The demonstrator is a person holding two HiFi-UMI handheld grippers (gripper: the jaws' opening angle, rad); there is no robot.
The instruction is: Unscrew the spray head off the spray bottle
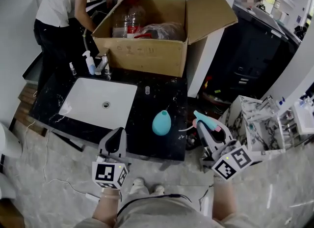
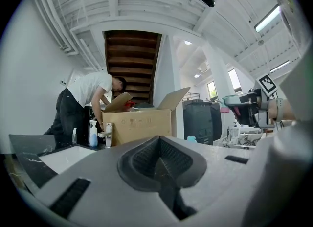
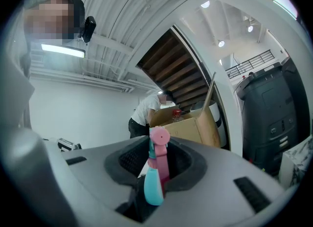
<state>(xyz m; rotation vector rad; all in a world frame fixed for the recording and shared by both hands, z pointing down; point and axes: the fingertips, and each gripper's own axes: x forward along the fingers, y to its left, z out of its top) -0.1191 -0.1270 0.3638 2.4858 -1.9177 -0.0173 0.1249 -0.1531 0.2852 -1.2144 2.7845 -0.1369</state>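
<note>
Head view | left tongs [image 1: 114,141] closed, empty, pointing at counter [image 1: 167,92] | right tongs [image 1: 202,126] clamping spray head [image 1: 208,122]

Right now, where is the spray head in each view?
Head view: spray head right of centre, in the right tool.
Left gripper view: far right, mid-height.
Right gripper view: centre, gripped between the jaws.
Shared landmark: the open cardboard box behind.

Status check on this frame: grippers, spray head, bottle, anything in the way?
Left gripper shut, empty. Right gripper shut on spray head. Bottle on counter, head off. Nothing in the way.
</note>
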